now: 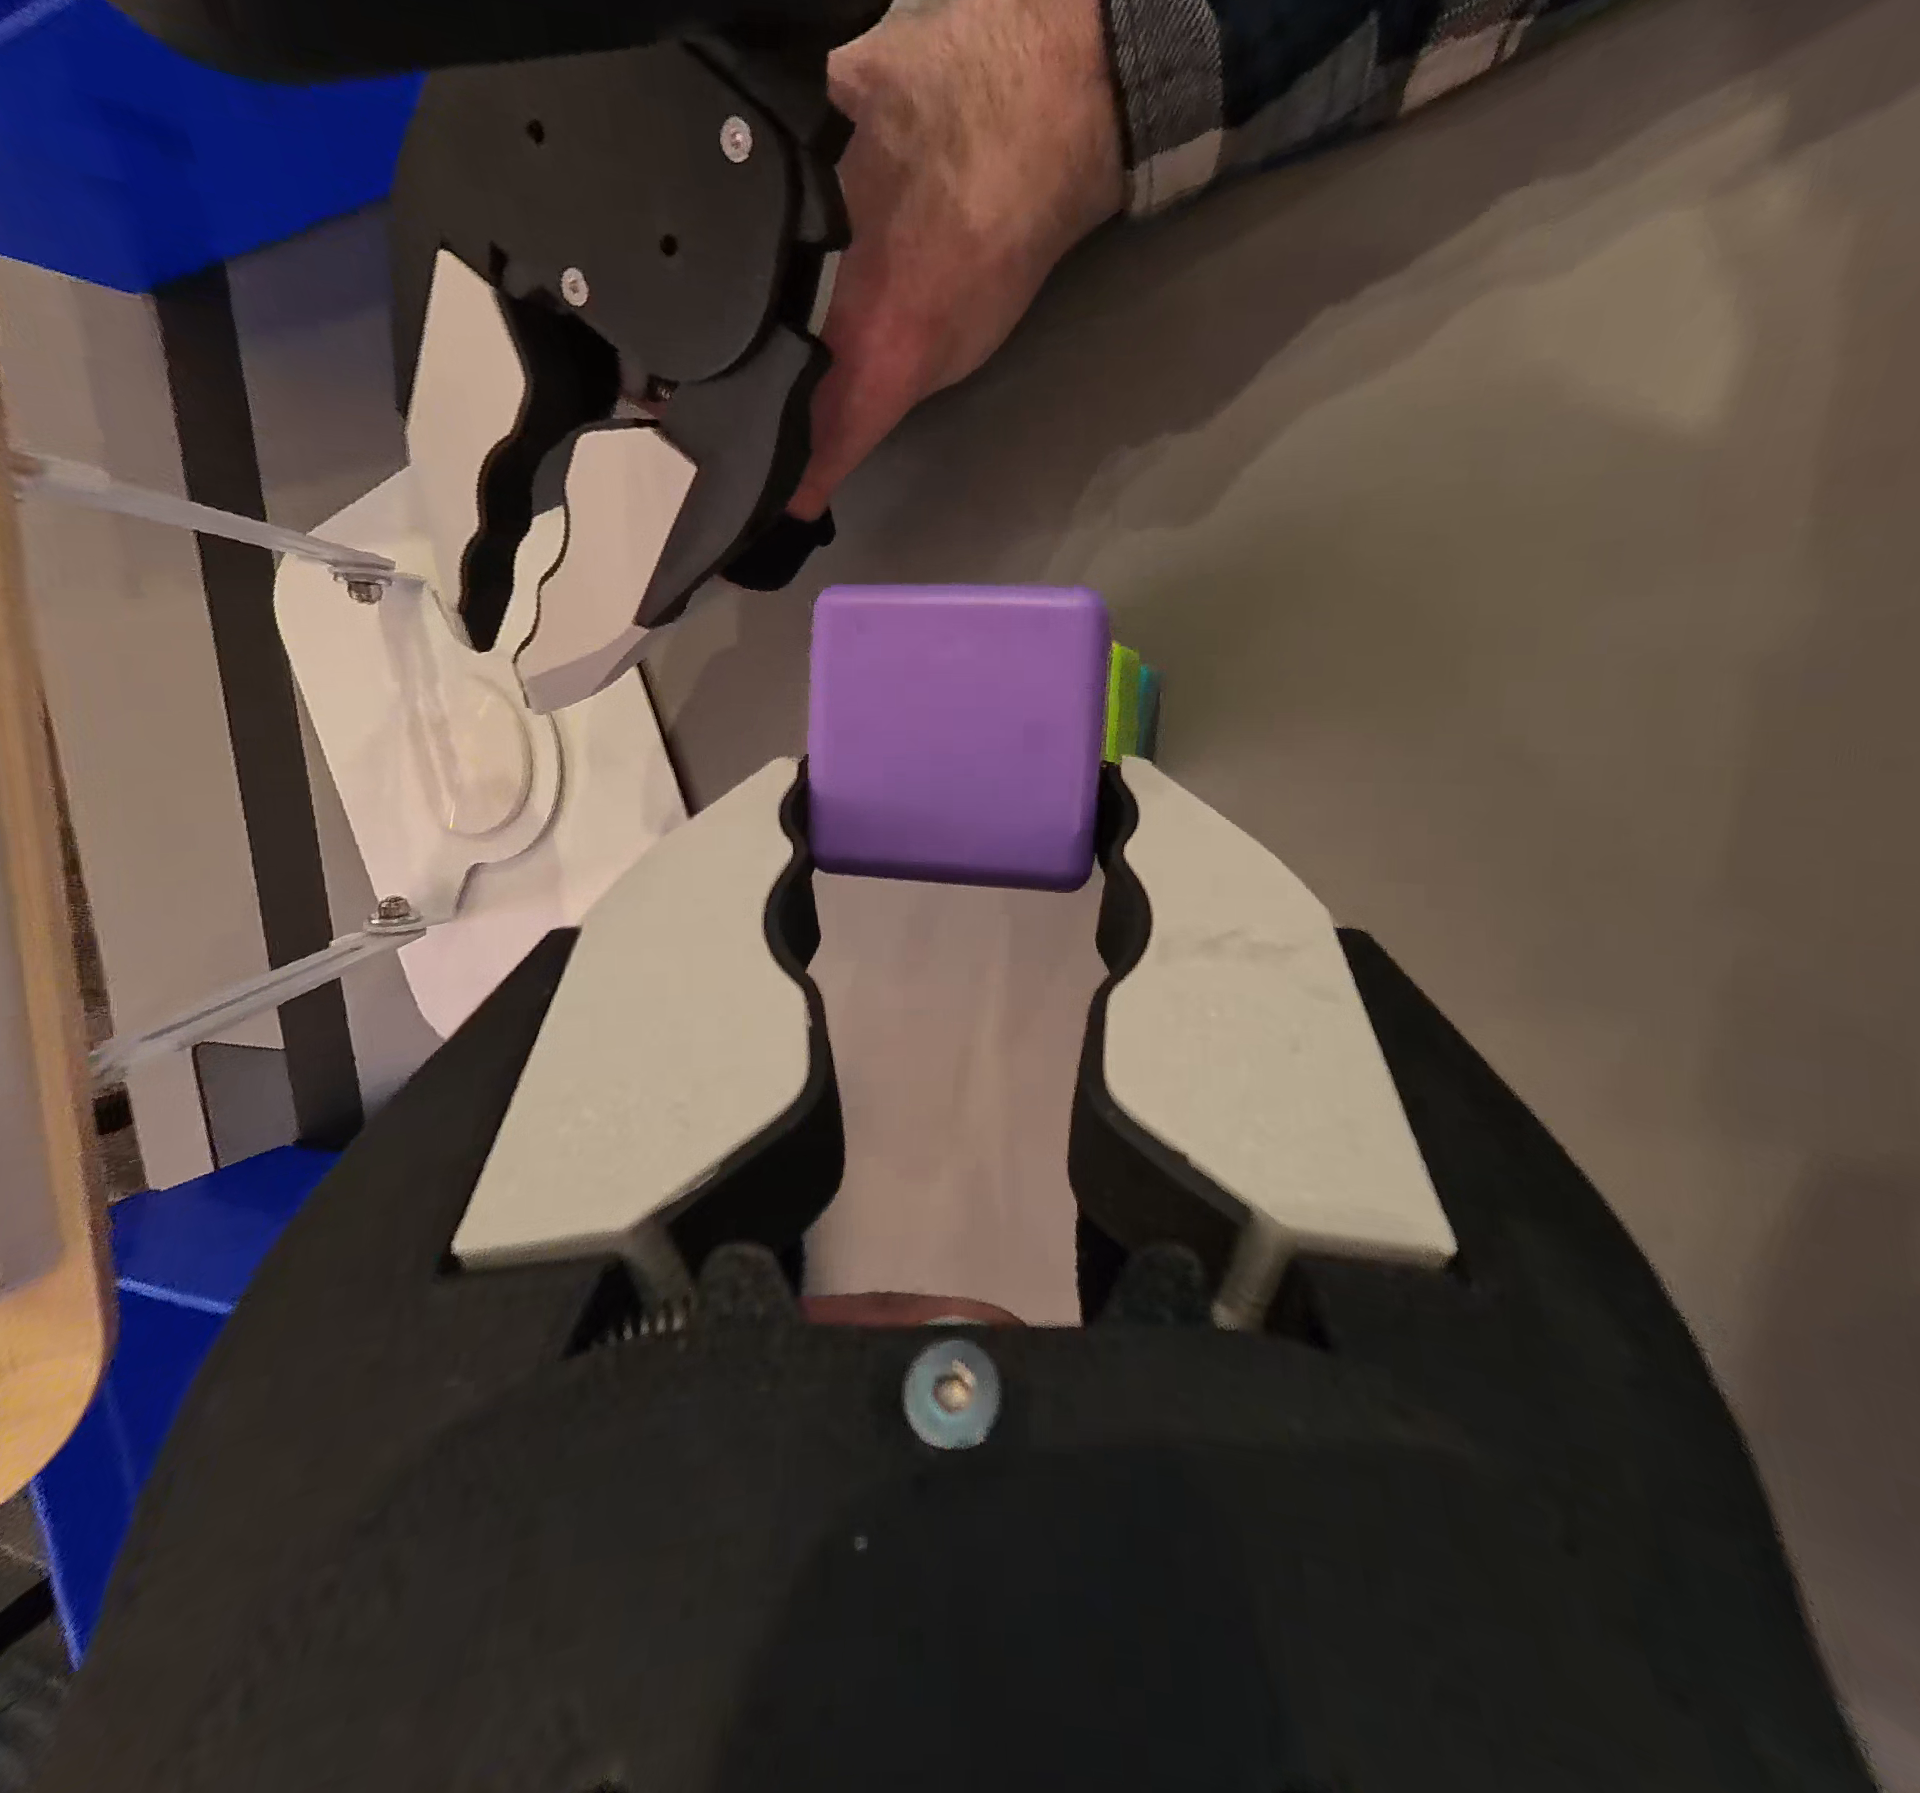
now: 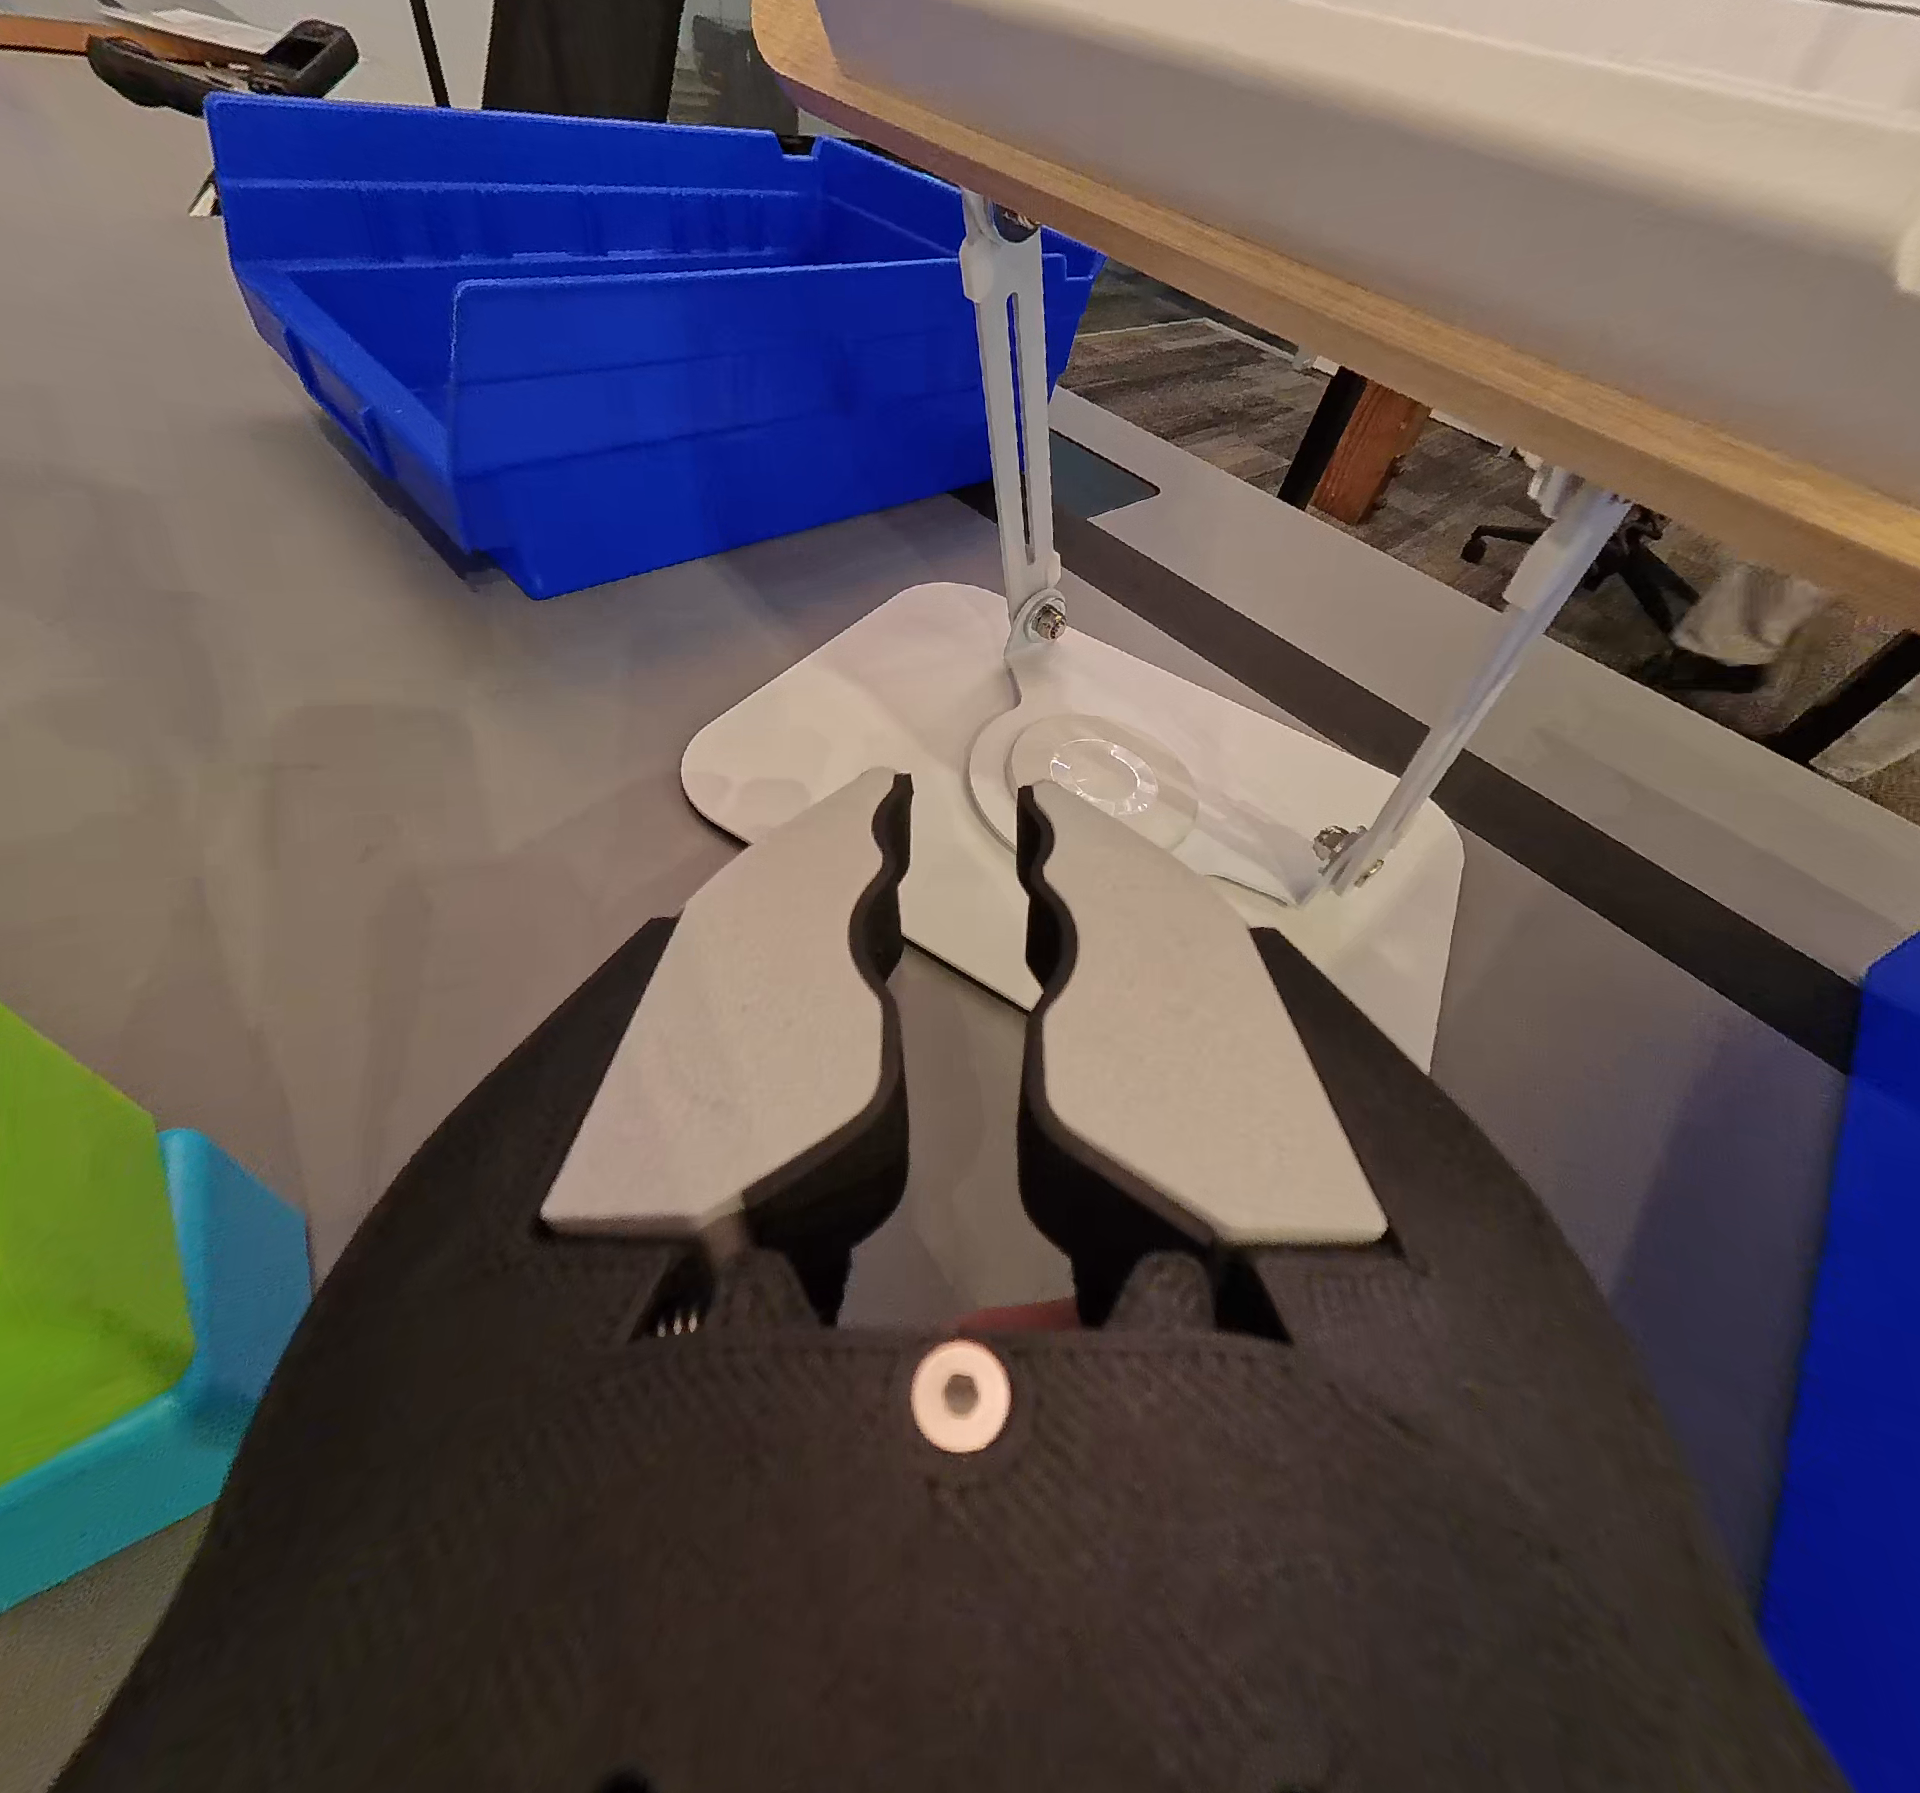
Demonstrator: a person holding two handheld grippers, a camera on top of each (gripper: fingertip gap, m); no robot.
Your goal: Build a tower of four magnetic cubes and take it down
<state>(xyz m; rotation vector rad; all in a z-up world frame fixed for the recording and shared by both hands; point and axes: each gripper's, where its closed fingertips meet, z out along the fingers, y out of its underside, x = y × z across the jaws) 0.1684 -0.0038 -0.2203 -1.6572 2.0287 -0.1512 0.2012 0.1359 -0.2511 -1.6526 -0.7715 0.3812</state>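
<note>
Office, carpet floor (image 2: 1226,372), swivel chair (image 2: 1590,548), grey table (image 2: 260,704)

Grey table (image 2: 312,704), patterned carpet floor (image 2: 1195,372), office chair (image 2: 1621,548)

1. Three cubes show: one purple cube (image 1: 956,735), one green cube (image 1: 1122,704) and one teal cube (image 1: 1149,709); in the left wrist view the last two show only as slivers behind the purple one.
2. Two grippers: the left gripper (image 1: 956,808) and the right gripper (image 2: 966,808).
3. Two blue bins: one blue bin (image 2: 623,341) far across the table, a second blue bin (image 2: 1860,1328) at the right edge.
4. One white stand (image 2: 1091,787) with two slotted legs.
5. One person's hand (image 1: 956,237) shows, with one plaid sleeve (image 1: 1351,8).
</note>
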